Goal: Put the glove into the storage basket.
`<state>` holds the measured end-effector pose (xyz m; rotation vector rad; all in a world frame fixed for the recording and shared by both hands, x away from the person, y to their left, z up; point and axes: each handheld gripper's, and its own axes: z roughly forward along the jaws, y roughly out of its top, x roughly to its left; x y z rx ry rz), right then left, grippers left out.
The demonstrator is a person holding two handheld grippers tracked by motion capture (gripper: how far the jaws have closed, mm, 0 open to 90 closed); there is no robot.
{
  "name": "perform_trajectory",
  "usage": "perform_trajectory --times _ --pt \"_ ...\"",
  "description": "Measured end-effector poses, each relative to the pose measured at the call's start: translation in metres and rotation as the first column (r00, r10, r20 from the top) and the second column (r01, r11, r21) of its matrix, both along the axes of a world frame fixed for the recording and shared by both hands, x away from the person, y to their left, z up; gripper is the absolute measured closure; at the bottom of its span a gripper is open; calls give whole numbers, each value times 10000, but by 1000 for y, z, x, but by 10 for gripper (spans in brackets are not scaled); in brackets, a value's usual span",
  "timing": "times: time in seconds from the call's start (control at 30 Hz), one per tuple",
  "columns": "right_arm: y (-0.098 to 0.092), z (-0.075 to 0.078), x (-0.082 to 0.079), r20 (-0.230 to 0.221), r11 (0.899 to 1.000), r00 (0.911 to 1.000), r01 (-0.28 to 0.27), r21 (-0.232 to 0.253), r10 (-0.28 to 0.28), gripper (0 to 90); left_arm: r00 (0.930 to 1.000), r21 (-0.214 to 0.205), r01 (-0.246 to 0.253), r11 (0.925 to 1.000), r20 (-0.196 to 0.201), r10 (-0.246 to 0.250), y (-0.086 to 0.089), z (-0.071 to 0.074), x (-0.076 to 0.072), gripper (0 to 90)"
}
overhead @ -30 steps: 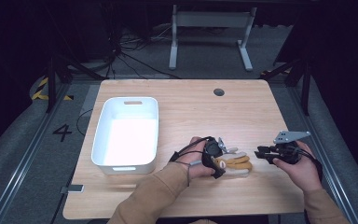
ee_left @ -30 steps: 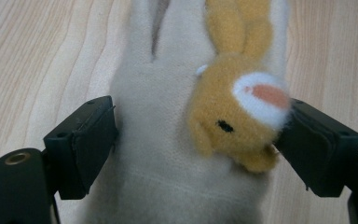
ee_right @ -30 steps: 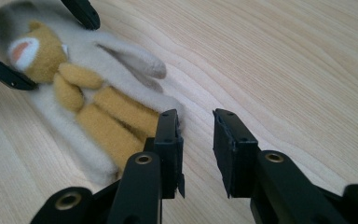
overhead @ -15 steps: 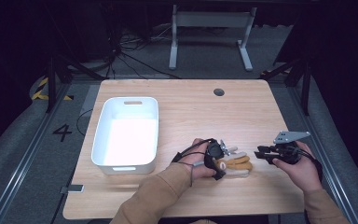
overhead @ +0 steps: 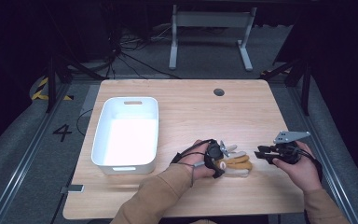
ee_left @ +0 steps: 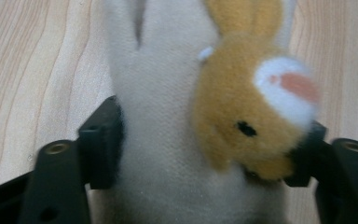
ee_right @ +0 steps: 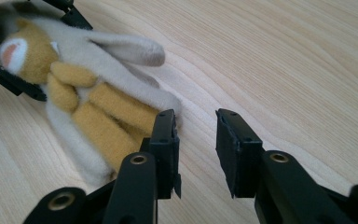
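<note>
Plush rabbit [ee_left: 223, 116] is now pinched by the left gripper [overhead: 213, 157], right of the white bin [overhead: 103, 140]; the right gripper [ee_right: 193, 140] stays spread, so lifting can begin.

The plush rabbit [overhead: 235, 163] lies flat on the wooden tabletop [overhead: 191, 112], lower centre-right of the high view, to the right of the white bin [overhead: 127, 132]. Its body is cream-white with orange-tan head, arms and legs; the muzzle is white with a pink-orange nose, and one small black eye is visible. In the left gripper view the head and upper body [ee_left: 200, 116] sit between the jaws of the left tool [ee_left: 205, 149], which press against both sides. In the right gripper view it lies diagonally, head at the upper left of the frame [ee_right: 88, 88].
</note>
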<state>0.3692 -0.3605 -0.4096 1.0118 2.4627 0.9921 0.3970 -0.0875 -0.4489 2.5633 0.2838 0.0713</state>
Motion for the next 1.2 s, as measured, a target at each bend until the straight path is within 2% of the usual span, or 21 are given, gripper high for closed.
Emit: perform_trajectory --times 0.13,0.17,0.5,0.63,0.83,0.97,1.2 --pt "0 0 0 25 10000 10000 -32 -35 32 692 9999 150 -159 9998 39 159 -2 2 -4 427" --pt "1 0 0 25 10000 10000 -51 -74 51 695 9998 219 -190 9996 3 190 -2 3 -6 470" --pt "1 1 -1 58 9999 10000 -54 -114 54 702 9979 537 -635 9965 -91 641 -6 7 -10 618" --pt "1 0 0 79 9999 10000 -44 -108 45 704 9970 582 -759 9954 -72 765 -7 7 -11 640" --pt "-1 1 0 105 10000 9999 -22 -83 23 704 9946 695 -971 9928 -292 994 -8 9 -11 653" --pt "-3 0 1 113 10000 9999 33 -56 -32 703 9935 895 -1067 9903 -309 1099 -8 12 -12 655" --pt "-5 1 1 166 9999 9998 135 25 -135 698 9882 658 -1269 9897 -780 1319 -3 21 -13 655"
